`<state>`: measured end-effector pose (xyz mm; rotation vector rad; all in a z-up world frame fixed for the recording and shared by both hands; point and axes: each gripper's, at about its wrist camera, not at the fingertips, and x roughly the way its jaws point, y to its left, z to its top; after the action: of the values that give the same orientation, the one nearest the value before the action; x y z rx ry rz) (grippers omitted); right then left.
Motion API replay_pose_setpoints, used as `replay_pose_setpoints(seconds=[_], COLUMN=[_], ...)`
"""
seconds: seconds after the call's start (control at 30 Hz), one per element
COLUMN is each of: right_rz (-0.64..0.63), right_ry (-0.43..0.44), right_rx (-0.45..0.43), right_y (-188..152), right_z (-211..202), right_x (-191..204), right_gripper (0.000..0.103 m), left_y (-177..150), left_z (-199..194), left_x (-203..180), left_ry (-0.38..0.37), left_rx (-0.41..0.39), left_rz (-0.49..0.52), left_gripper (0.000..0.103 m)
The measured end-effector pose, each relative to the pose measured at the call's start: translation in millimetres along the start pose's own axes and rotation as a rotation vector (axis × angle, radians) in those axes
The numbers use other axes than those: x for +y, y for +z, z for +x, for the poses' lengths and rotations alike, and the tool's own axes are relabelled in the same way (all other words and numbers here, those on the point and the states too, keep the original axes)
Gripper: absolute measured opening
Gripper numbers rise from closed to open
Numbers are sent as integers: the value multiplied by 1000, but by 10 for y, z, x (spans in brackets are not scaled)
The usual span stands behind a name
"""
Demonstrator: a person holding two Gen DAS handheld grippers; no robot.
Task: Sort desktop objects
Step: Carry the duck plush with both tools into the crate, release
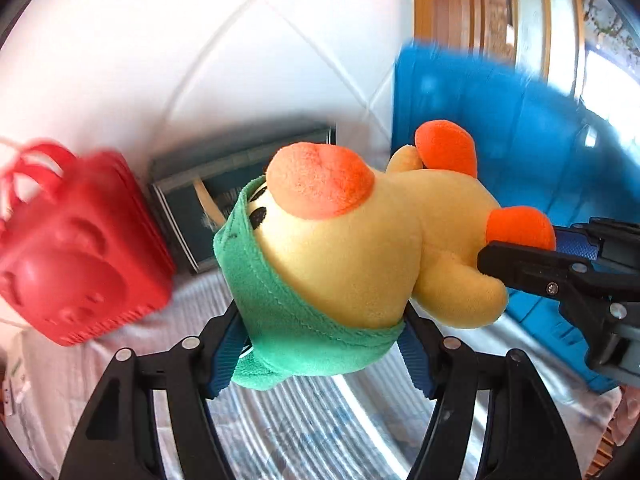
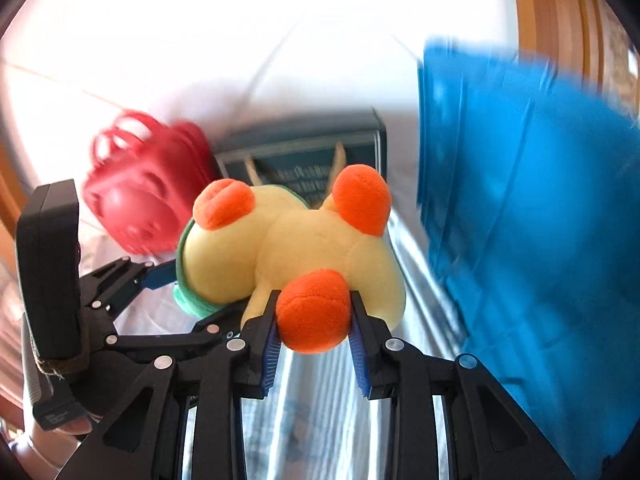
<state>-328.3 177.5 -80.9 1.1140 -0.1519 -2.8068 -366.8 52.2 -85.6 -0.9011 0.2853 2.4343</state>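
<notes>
A yellow plush duck [image 1: 360, 248] with orange beak and feet and a green hood is held in the air between both grippers. My left gripper [image 1: 324, 332] is shut on its green-hooded head. My right gripper [image 2: 314, 320] is shut on one orange foot [image 2: 312, 312]; it also shows at the right of the left wrist view [image 1: 532, 256]. The duck's body [image 2: 320, 248] fills the middle of the right wrist view, and the left gripper [image 2: 160, 276] shows at its left, on the head.
A red toy basket [image 1: 76, 256] with handles sits at the left. A dark book [image 1: 224, 184] lies behind the duck. A blue bin [image 1: 500, 128] stands at the right, also in the right wrist view [image 2: 532, 208]. A pale striped cloth [image 1: 320, 420] covers the table below.
</notes>
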Motion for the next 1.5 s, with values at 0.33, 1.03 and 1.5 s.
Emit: replay_pose_setpoints(seconds=[0.33,1.03,1.5], right_rz=[-25,208,279], right_ry=[-36,-230,-165], right_rx=[-226,-282,-145], right_y=[75,-14,-26], right_z=[-1683,-3152,-2806], right_x=[104,-2072,-2736], right_gripper=[30,31,36], left_y=[471,1408,1449], left_z=[-1405,-1090,-500], left_x=[-713,-3354,-3752], left_ry=[12,-161,-74], left_rx=[-223,-196,-64], left_rz=[87,231,244], left_gripper=[68,69,72])
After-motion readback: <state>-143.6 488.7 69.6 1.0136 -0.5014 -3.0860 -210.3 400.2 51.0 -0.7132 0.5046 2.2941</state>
